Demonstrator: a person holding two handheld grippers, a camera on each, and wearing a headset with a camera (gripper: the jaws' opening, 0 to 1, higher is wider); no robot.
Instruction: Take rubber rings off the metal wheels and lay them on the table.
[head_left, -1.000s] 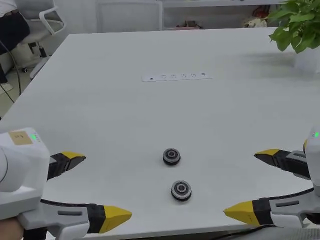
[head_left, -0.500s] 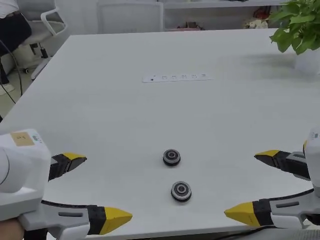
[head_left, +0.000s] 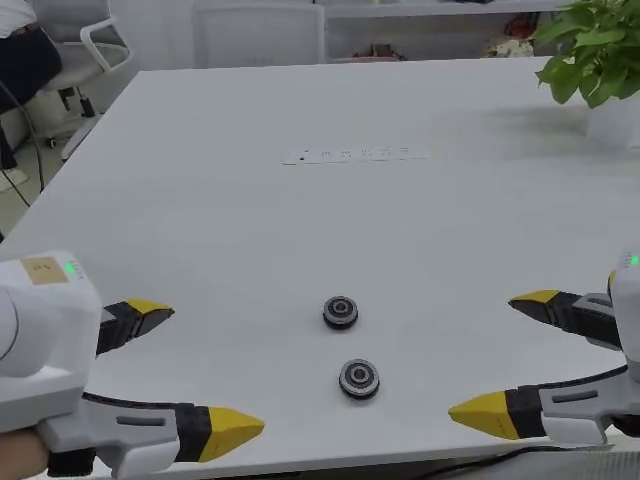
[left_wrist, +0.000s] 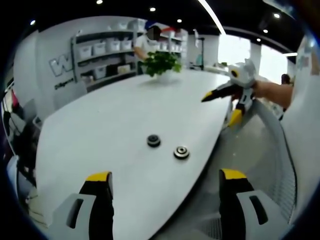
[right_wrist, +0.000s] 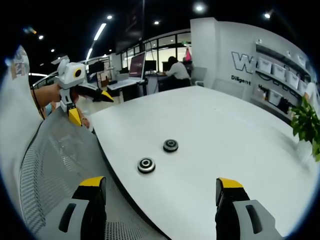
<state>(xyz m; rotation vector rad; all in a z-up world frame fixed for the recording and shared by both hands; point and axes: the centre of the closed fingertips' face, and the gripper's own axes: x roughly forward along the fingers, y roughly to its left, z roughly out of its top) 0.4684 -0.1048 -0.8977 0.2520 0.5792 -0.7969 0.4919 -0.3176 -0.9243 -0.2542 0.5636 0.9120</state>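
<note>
Where the table (head_left: 300, 230) meets the person's body, two items: left gripper (head_left: 210, 370) and right gripper (head_left: 485, 355). Each has its yellow-tipped jaws spread wide with nothing between them. They are held low at the near edge, one to either side of the work and well apart from it.

Next out, between the two grippers: near wheel (head_left: 359, 379), lying flat on the tabletop. It has a bright metal hub and a dark outer band that I take for its rubber ring (head_left: 344, 380), seated on the wheel.

Just beyond it, near but not touching: far wheel (head_left: 341, 312), the same make, also lying flat, its dark band likewise in place.

Mid-table: white socket strip (head_left: 355, 154), apparently set into the surface, well apart from the wheels.

Far right corner: potted plant (head_left: 590, 45). Far left, off the table: office chair (head_left: 100, 40).

Step in hand, as I judge it: the very start, the approach. Neither wheel is touched and both rings are yet to come off.

Next move, by my reckoning: one gripper pins a wheel by its hub or rim, likely the near one. The other narrows onto the edge of the band and peels it over the rim. The band looks thin and snug, so the jaw tip must catch rubber alone. The wheel may skid on the smooth top if not held.
</note>
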